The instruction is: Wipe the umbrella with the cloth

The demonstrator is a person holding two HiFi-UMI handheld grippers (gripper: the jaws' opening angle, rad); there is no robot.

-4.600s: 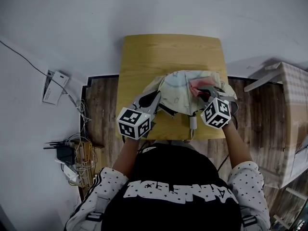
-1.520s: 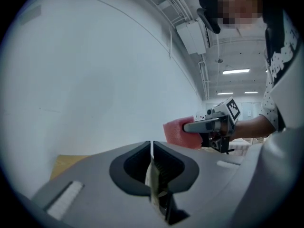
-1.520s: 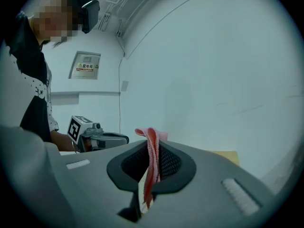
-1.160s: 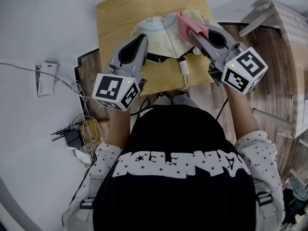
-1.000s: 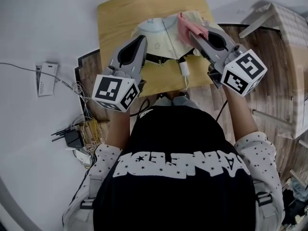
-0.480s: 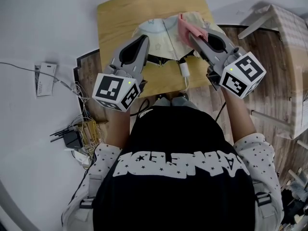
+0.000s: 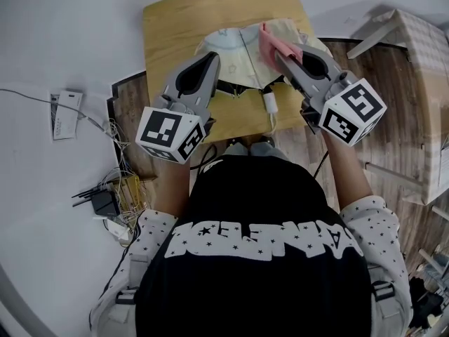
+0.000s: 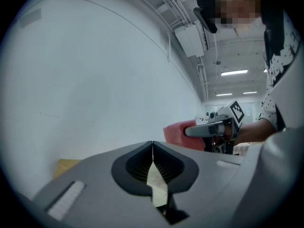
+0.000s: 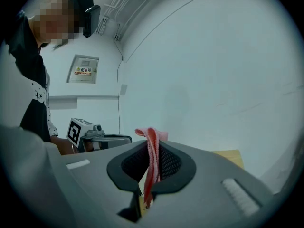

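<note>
Jaws of the left gripper (image 7: 212, 56) pinch the umbrella (image 7: 235, 53) edge; the right gripper (image 7: 276, 53) jaws clamp the cloth (image 7: 269, 39), which protrudes beyond them.

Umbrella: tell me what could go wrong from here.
The left hand-held gripper pinches only a thin bit of the umbrella; a wiping tug might pull it free. The right hand-held gripper holds the pink cloth by a narrow fold, which could slip. The handle lies near the table edge and may slide off.
</note>
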